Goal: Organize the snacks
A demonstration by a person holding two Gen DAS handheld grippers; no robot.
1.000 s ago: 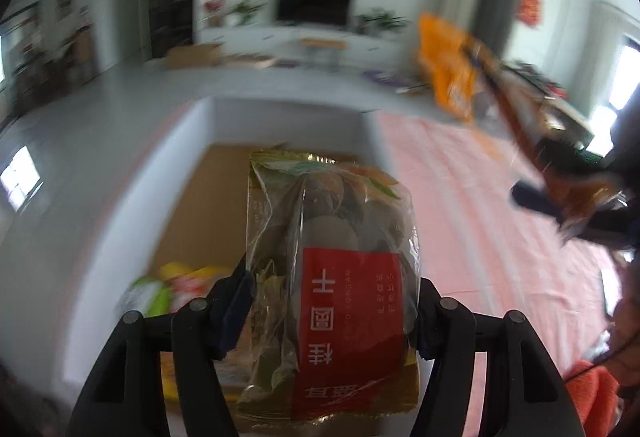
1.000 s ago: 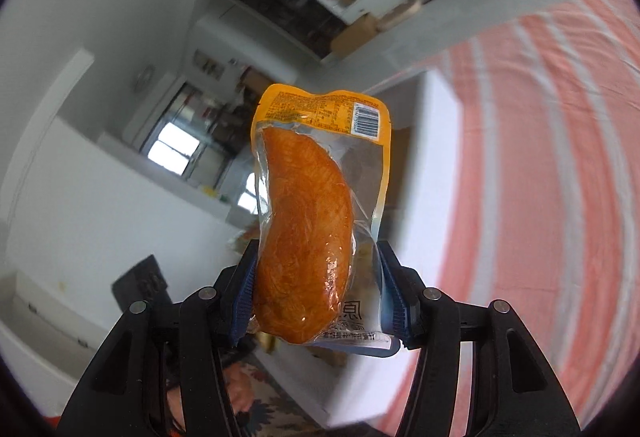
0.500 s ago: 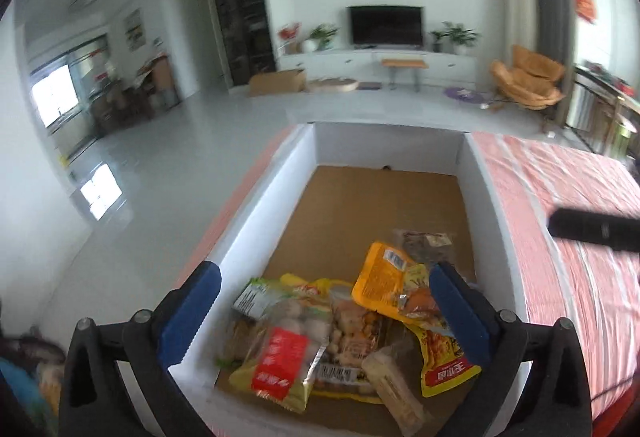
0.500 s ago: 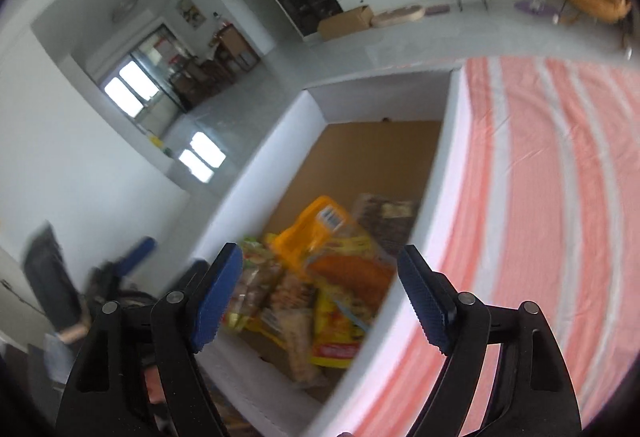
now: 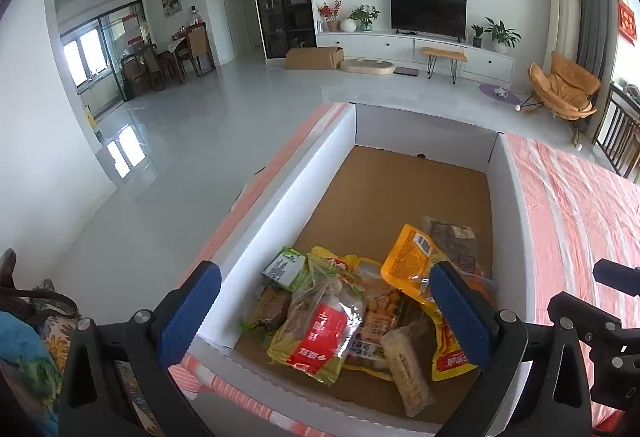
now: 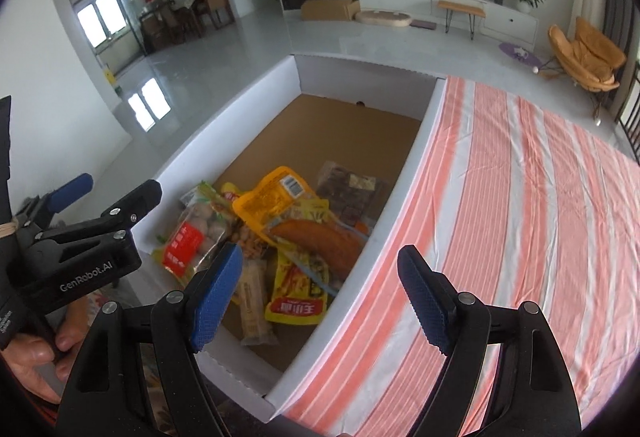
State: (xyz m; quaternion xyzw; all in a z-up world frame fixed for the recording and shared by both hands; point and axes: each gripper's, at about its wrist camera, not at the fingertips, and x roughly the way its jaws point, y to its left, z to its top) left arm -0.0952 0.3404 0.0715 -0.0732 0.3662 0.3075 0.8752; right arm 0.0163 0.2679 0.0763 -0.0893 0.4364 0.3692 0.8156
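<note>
Below the left hand-held gripper, spread wide and empty, snack packets lie heaped at the near end of a white box. Its jaws have just been opening. An orange packet lies with its barcode end pointing away. The right hand-held gripper, also wide and empty, hangs over the box rim beside a striped bench cloth; beyond lie a pale floor and a television.

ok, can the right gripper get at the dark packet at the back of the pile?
Probably yes. The right gripper is open and empty, the box has no lid, and the dark packet lies mostly uncovered beside the wall.
</note>
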